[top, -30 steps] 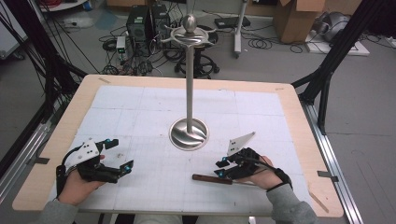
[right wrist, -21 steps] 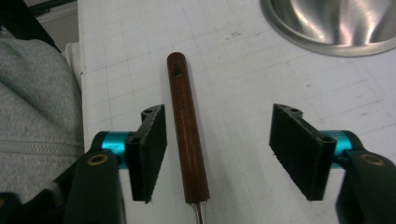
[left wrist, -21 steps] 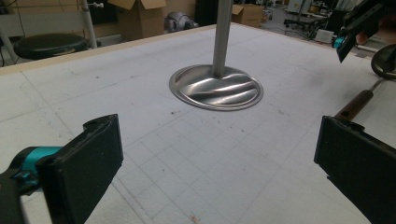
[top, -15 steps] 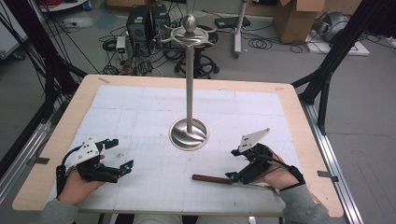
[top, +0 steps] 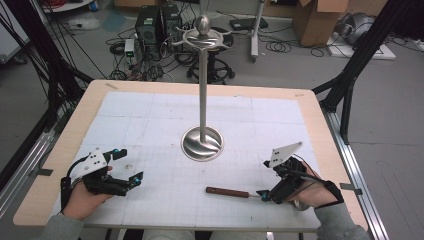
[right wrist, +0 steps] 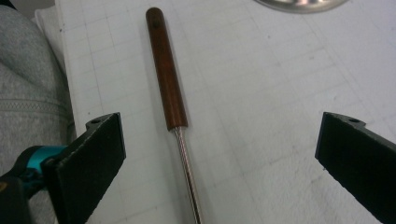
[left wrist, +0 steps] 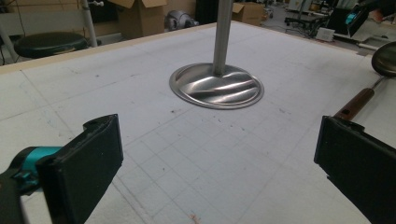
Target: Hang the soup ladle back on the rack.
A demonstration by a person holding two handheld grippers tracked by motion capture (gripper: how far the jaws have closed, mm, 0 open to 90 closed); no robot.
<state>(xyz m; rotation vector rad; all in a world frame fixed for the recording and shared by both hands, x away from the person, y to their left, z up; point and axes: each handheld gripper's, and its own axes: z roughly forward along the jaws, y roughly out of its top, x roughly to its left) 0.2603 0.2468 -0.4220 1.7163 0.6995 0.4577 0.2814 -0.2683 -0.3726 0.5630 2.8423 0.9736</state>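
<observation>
right gripper [right wrist: 219,163] fingers [right wrist: 86,158] wide apart, wooden-handled ladle [right wrist: 166,70] lying between them

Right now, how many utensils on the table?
1. A ladle lies flat at the near right, wooden handle toward the middle, bowl end under the right gripper. The stand holds none.

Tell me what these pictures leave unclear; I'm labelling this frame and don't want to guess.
- Utensil: in the high view the right gripper covers its working end; in the left gripper view a round metal part is cut off by the right edge.
- Utensil shaft: runs off the bottom edge of the right gripper view.
- Stand: the left gripper view's top edge cuts its pole.
</observation>
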